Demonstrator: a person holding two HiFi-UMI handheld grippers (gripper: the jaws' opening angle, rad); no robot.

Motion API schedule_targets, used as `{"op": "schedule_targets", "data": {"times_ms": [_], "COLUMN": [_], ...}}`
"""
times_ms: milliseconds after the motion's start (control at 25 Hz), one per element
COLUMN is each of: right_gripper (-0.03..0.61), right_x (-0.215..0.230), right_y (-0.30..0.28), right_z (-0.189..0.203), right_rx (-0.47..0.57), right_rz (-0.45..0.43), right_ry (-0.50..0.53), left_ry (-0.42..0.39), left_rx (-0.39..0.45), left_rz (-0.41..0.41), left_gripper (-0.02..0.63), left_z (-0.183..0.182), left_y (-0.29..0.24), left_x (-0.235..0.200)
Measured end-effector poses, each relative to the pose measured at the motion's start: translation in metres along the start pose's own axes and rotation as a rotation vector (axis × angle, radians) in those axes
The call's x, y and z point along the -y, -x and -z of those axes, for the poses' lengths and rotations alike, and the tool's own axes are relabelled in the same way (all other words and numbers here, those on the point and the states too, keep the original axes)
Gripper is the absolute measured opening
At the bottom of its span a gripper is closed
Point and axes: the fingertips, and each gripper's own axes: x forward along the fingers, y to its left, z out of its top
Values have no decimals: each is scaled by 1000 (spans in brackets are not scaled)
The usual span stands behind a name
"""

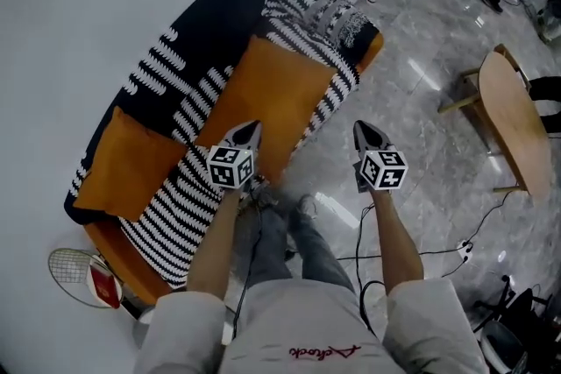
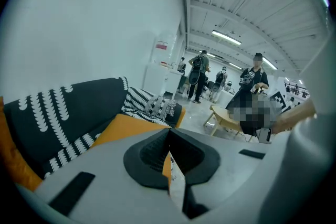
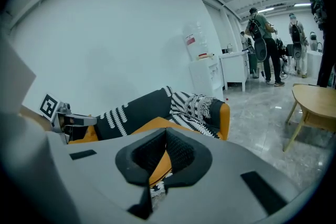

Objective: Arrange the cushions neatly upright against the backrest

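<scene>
At the sofa's (image 1: 197, 39) left end, one orange cushion (image 1: 131, 164) lies slumped. The left claw (image 1: 250, 130) hovers closed and empty. A second orange cushion (image 1: 272, 96) lies flat mid-seat. The right claw (image 1: 366, 132) is also closed and empty. Neither cushion appears propped upright yet.

The head view is looking dim and cool-toned, with soft overhead light falling evenly and hardly any hard shadows forming. The polished floor (image 1: 421, 74) is throwing back pale streaks of glare in the right half of the frame. In both gripper views, ceiling light strips (image 2: 227, 36) are glowing at upper right (slightly blown out), straight lines are bending toward the edges, and the corners are fading to black. The left claw (image 2: 169, 131) and right claw (image 3: 165, 129) are showing soft, close to the lens.
</scene>
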Motion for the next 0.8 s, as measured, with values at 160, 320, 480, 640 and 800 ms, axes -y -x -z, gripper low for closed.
{"op": "schedule_targets", "data": {"times_ms": [160,320,480,640,800], "right_gripper": [29,29,29,29,29], "right_x": [-15,-20,-12,0,15], "right_y": [-15,-31,-44,-62,-84], "right_z": [-6,-12,-14,-26,-38], "right_rx": [-3,-4,-20,-47,-70], "right_rz": [-17,-31,-19,-6,20], "right_ry": [9,11,18,61,53], "left_ry": [8,31,34,55,81], "left_rx": [2,9,-6,-19,-43], "left_rz": [-14,-4,26,55,71], "left_gripper": [29,29,29,29,29], "left_z": [-6,-14,-17,-25,-27], "left_y": [4,-6,-31,-55,-78], "left_x": [-19,-31,-36,-43,-55]}}
